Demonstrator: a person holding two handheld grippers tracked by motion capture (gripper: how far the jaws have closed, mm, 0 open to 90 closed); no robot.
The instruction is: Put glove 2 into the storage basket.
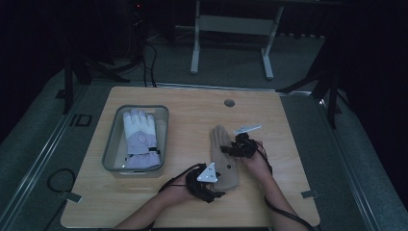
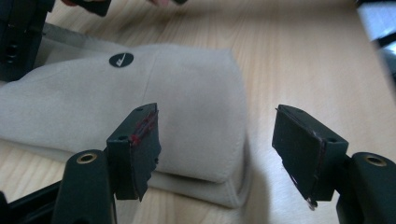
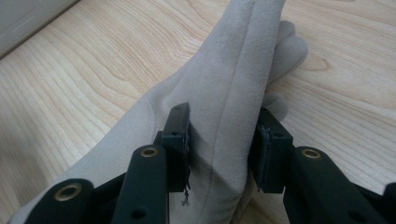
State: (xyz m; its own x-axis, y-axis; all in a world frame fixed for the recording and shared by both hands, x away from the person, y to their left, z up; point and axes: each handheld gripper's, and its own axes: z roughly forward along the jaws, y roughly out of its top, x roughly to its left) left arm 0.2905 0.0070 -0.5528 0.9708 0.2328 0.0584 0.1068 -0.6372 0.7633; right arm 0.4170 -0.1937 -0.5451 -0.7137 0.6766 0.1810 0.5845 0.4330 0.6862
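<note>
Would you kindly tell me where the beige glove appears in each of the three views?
High view: the beige glove lies right of centre on the table, between both grippers.
Left gripper view: its cuff end fills the left and centre, a pad in front.
Right gripper view: it runs up the middle, pinched between the pads.
Shared landmark: the pale wooden table.

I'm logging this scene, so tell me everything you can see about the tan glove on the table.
The tan glove looks like soft suede-like fabric, with a small dark round logo patch near its cuff. It lies flat on the wooden table, fingers pointing away from the person, right of the grey bin. The right gripper has its pads pressing a raised fold of the glove's middle. The left gripper is at the cuff end, one jaw over the cloth and the other past its edge, not pinching it.
</note>
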